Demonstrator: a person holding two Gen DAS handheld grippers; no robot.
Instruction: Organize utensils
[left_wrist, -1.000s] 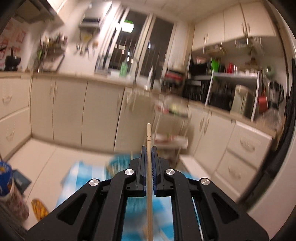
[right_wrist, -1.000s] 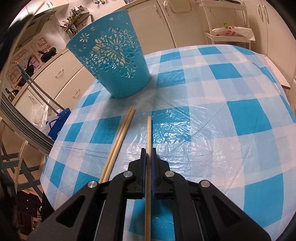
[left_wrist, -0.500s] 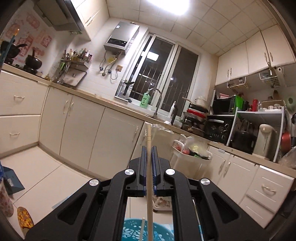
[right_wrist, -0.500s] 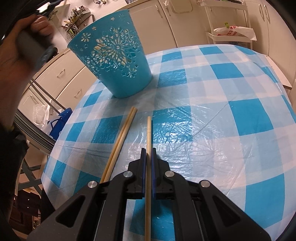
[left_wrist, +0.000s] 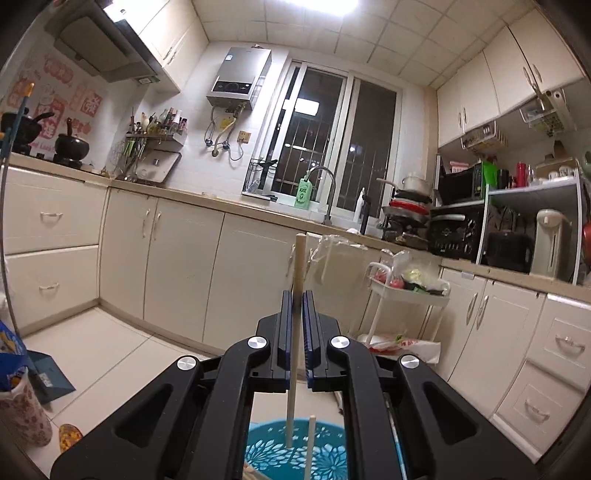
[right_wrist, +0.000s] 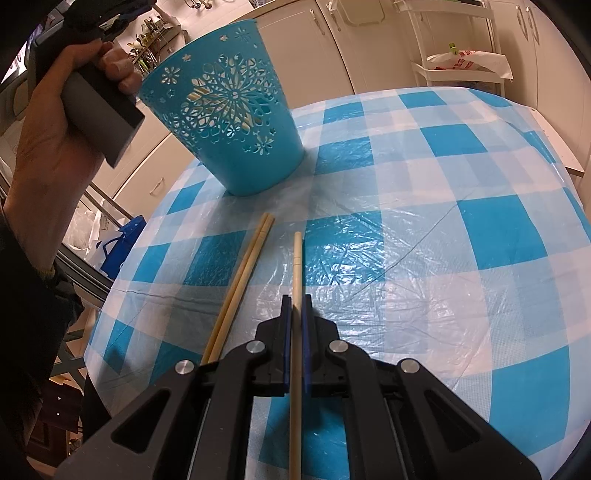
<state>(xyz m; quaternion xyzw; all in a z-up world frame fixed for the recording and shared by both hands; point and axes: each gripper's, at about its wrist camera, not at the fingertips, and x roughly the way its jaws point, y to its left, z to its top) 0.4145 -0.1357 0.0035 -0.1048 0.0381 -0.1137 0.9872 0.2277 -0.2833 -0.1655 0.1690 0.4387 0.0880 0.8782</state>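
We have both tongs clamped down to a sliver, each on a single chopstick. The left gripper (left_wrist: 295, 295) points level across the kitchen and pinches its chopstick (left_wrist: 297, 258) upright, so the lower end hangs over the mouth of the blue basket (left_wrist: 295, 454), which shows at the bottom of the left wrist view with another pale stick (left_wrist: 309, 446) already standing inside it. We hold it vertical, we judge, because a stick dropped end-first should slide into the basket and lean on the wall instead of bridging the rim. In the right wrist view our left hand (right_wrist: 55, 122) sits beside the basket's rim, gripping the handle of its tool, which fits that reading; the basket itself stands on the checked tablecloth (right_wrist: 480, 229) at the far left of the table. The right gripper (right_wrist: 295, 299) tilts down toward the cloth and grips its own chopstick (right_wrist: 296, 266) lengthwise along the jaws, the tip just over the table, probably waiting its turn so the two hands do not crowd the opening. Two more chopsticks (right_wrist: 243, 277) lie side by side on the cloth just left of it, touching each other, not yet collected. Letting go over the basket looks like the next call for the left side; whether the stick's lower end is already inside the rim we cannot tell.
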